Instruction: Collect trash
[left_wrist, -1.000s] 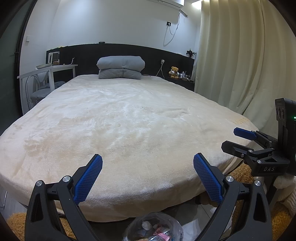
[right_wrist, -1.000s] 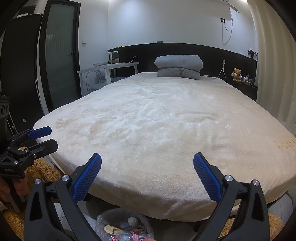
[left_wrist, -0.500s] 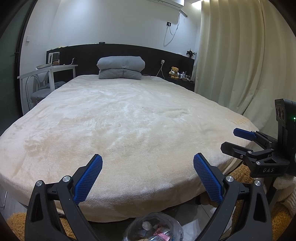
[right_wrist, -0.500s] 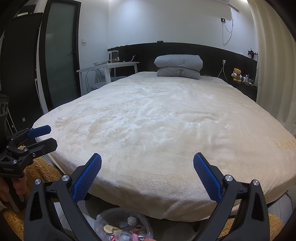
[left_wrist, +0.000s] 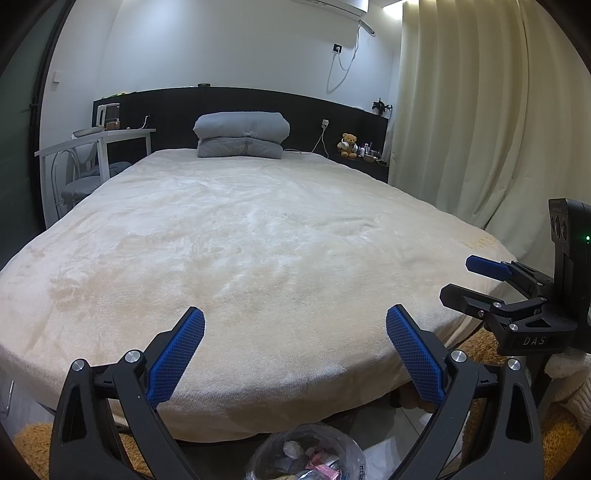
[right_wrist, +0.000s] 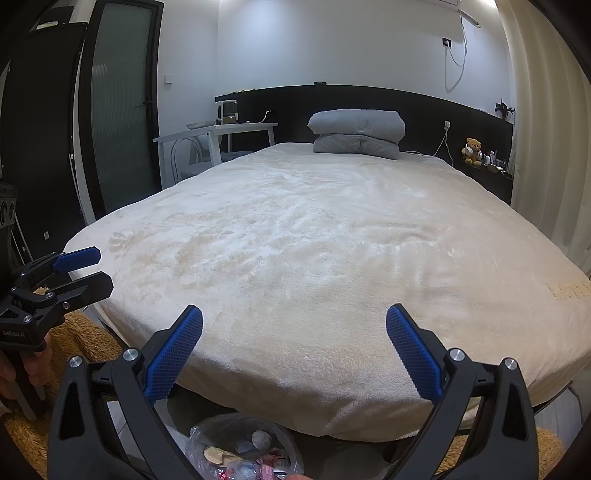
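Note:
A clear plastic trash bag (left_wrist: 306, 456) holding crumpled paper and wrappers sits on the floor at the foot of the bed; it also shows in the right wrist view (right_wrist: 243, 452). My left gripper (left_wrist: 295, 350) is open and empty, held above the bag and facing the bed. My right gripper (right_wrist: 294, 349) is open and empty in the same pose. Each gripper appears in the other's view: the right one (left_wrist: 476, 284) at the right edge, the left one (right_wrist: 88, 269) at the left edge. No loose trash shows on the cream blanket (left_wrist: 258, 240).
A folded grey duvet (left_wrist: 242, 134) lies at the bed's head by a black headboard. A white table and chair (left_wrist: 92, 155) stand left of the bed, a teddy bear (left_wrist: 348, 144) on the right shelf, curtains (left_wrist: 480, 122) at right. Brown shaggy rug (right_wrist: 77, 339) covers the floor.

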